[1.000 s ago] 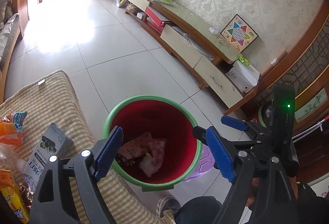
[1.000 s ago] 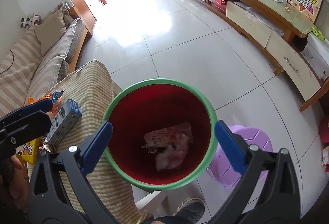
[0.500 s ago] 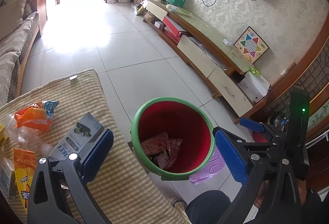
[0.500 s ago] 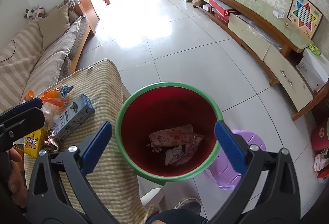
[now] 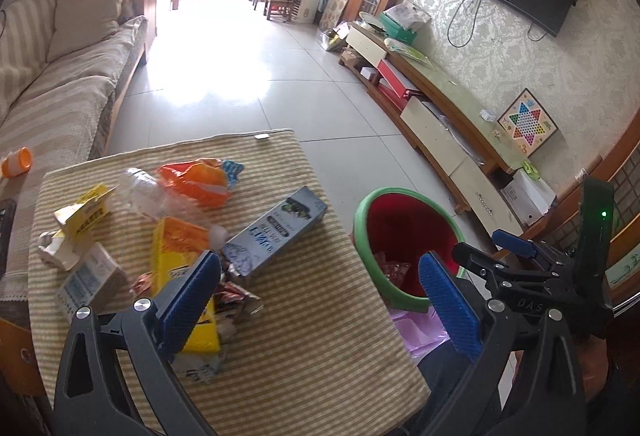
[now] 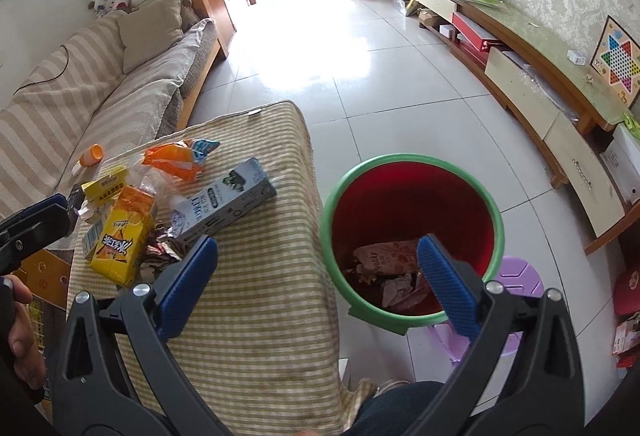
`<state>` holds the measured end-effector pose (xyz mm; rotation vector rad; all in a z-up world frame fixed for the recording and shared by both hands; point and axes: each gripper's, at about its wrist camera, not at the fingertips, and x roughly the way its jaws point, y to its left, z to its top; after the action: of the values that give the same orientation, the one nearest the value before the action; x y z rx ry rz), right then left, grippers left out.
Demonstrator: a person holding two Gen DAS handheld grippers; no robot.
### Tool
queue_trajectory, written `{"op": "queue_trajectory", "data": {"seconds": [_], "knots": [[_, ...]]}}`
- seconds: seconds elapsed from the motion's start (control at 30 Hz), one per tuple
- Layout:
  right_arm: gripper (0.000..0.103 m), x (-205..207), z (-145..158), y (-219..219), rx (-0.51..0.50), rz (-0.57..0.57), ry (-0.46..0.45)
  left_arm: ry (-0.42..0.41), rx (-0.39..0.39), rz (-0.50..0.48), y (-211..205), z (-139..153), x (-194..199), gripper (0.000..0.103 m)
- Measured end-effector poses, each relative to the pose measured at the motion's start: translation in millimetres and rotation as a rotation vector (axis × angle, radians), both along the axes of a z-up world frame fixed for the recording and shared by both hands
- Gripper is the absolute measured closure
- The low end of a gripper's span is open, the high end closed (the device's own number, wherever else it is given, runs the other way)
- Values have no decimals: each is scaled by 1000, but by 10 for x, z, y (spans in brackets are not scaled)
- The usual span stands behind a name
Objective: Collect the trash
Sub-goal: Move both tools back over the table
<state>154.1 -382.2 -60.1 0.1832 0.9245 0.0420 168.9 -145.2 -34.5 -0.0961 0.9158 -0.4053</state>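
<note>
Both grippers stand wide with nothing between the pads. The left gripper (image 5: 318, 300) hangs over the striped cloth (image 5: 312, 348), its left pad above a yellow carton (image 5: 176, 248); the grey box (image 5: 276, 232) lies just beyond. The right gripper (image 6: 318, 282) straddles the cloth edge; its right pad overlaps the red bin (image 6: 408, 204), wrappers (image 6: 388, 260) inside.

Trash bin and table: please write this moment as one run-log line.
left claw: open, empty | right claw: open, empty | trash bin: holds wrappers | table: grey carton, yellow carton uncollected
</note>
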Motion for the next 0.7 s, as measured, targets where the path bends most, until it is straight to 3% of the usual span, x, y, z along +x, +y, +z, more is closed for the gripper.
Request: {"op": "queue_trajectory", "data": {"seconds": [0.37,0.7], "knots": [[5,14,35,891,-9,144,6,6,12,175,1152,-86,-357,8],[5,55,1,1645,30,253,34,37,18,303,2014,-219,-445,8]]}}
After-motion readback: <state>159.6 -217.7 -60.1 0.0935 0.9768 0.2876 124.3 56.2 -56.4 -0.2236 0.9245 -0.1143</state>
